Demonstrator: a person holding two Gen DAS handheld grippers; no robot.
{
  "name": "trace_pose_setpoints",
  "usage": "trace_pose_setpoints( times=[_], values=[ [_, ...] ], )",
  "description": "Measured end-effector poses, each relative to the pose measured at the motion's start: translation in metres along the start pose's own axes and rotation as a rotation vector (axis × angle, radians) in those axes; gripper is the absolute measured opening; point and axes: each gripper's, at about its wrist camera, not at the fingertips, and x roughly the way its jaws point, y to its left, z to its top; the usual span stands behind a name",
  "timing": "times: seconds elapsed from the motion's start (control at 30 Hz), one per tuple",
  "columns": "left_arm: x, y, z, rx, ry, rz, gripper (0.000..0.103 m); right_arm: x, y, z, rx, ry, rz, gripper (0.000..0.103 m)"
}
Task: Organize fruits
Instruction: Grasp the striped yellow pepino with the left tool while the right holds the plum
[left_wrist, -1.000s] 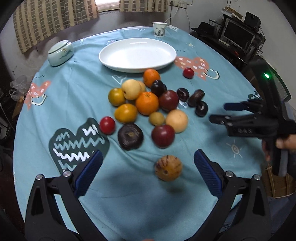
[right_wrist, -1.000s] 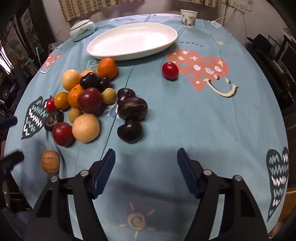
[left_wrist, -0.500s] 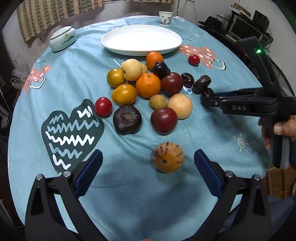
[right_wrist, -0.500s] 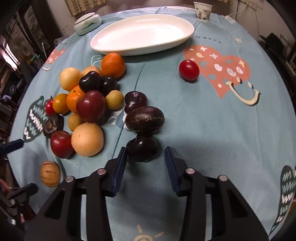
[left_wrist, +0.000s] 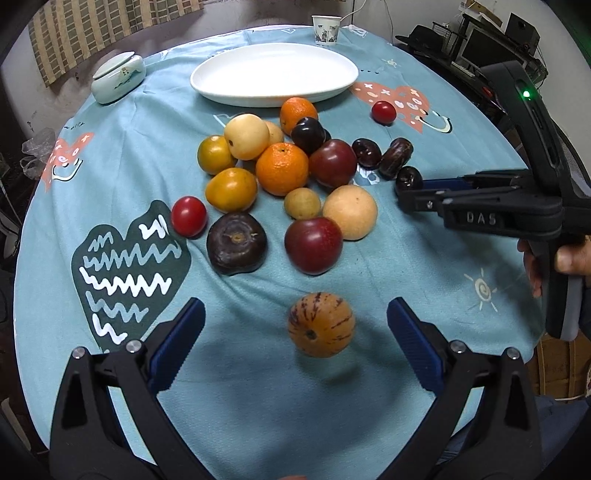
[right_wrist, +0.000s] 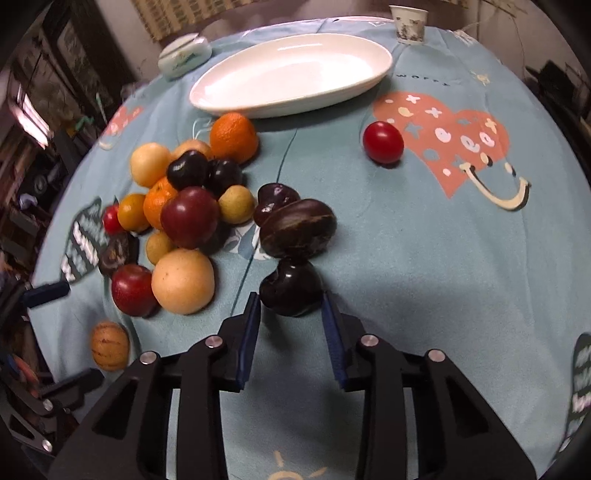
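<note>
Several fruits lie in a cluster on the blue tablecloth in front of an empty white oval plate (left_wrist: 273, 72), which also shows in the right wrist view (right_wrist: 291, 72). My right gripper (right_wrist: 291, 301) has its jaws closed in around a dark purple plum (right_wrist: 290, 286), the pads at its two sides; the same plum (left_wrist: 409, 179) shows at its tip (left_wrist: 400, 192) in the left wrist view. My left gripper (left_wrist: 295, 332) is open, a striped orange pepino melon (left_wrist: 321, 325) between its fingers without contact.
A lone red tomato (right_wrist: 382, 142) lies on the pink heart print. A brown oblong fruit (right_wrist: 297, 227) touches the plum's far side. A lidded ceramic jar (left_wrist: 118, 77) and a paper cup (left_wrist: 325, 24) stand near the far edge.
My right gripper moved forward and narrowed its jaws around the dark plum. My left gripper moved slightly closer to the striped melon and stayed open.
</note>
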Motion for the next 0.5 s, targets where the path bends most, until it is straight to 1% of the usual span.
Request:
trace_pose_setpoints(
  times=[0.03, 0.07, 0.1, 0.17, 0.2, 0.23, 0.27, 0.3, 0.33, 0.5],
  values=[
    [0.001, 0.0, 0.0, -0.001, 0.002, 0.001, 0.1, 0.001, 0.004, 0.003, -0.028, 0.009, -0.045, 0.063],
    [0.001, -0.001, 0.0, -0.002, 0.003, 0.001, 0.1, 0.001, 0.007, 0.004, -0.044, -0.001, -0.094, 0.064],
    [0.001, -0.001, -0.001, -0.001, 0.002, 0.001, 0.1, -0.001, 0.008, 0.005, -0.055, -0.019, -0.098, 0.064],
    [0.001, -0.001, -0.001, -0.004, 0.003, 0.004, 0.1, 0.0, 0.005, 0.006, -0.049, -0.03, -0.033, 0.064],
    [0.002, -0.001, -0.001, -0.007, 0.004, 0.005, 0.1, 0.001, 0.004, 0.007, -0.046, -0.026, -0.028, 0.063],
    [0.003, 0.0, -0.001, -0.012, 0.004, 0.006, 0.1, 0.003, 0.003, 0.007, -0.046, -0.02, -0.037, 0.053],
    [0.003, 0.001, -0.002, -0.019, 0.005, 0.006, 0.1, 0.006, 0.003, 0.008, -0.043, -0.005, -0.032, 0.046],
    [0.003, 0.001, -0.002, -0.023, 0.005, 0.006, 0.1, 0.006, 0.002, 0.009, -0.037, -0.011, -0.032, 0.041],
    [0.004, 0.002, -0.002, -0.026, 0.006, 0.007, 0.1, 0.005, -0.001, 0.009, -0.024, -0.006, -0.001, 0.033],
    [0.007, -0.001, -0.001, -0.035, 0.008, 0.014, 0.1, -0.005, -0.008, 0.004, 0.013, -0.009, 0.041, 0.033]
  ],
)
